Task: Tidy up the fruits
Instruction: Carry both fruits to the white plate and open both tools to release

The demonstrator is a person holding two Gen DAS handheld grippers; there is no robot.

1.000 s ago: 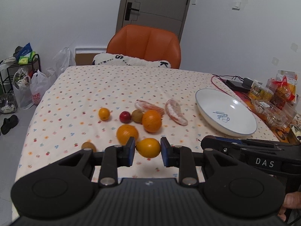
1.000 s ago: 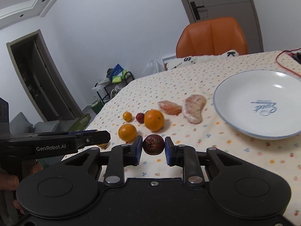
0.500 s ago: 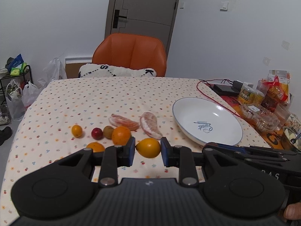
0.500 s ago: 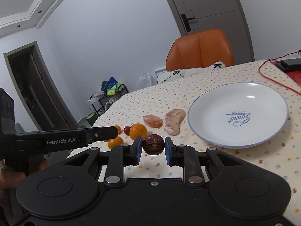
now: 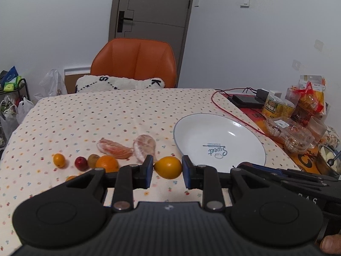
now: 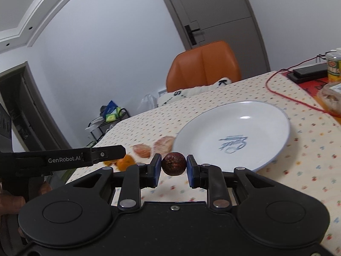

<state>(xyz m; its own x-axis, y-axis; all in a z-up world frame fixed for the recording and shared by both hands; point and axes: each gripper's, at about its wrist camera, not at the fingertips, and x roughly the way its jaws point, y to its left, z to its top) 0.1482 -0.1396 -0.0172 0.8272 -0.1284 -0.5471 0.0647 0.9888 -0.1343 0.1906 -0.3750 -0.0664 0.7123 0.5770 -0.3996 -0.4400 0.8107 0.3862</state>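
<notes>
In the last second we have carried both fruits nearer to the white plate [image 5: 219, 140]. Our left gripper [image 5: 167, 167] clamps the yellow-orange fruit [image 5: 167, 167], with the plate now at one o'clock. Our right gripper [image 6: 174, 163] pinches the dark fruit [image 6: 174, 163] beside the rim. We judge that releasing comes next.

Black hand-held gripper [image 6: 173, 167], blue pads [image 6: 157, 166], silver screws

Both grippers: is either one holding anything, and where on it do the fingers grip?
The left gripper pinches a yellow-orange fruit across its two ends. The right gripper clamps a dark wrinkled fruit on opposite sides.
</notes>
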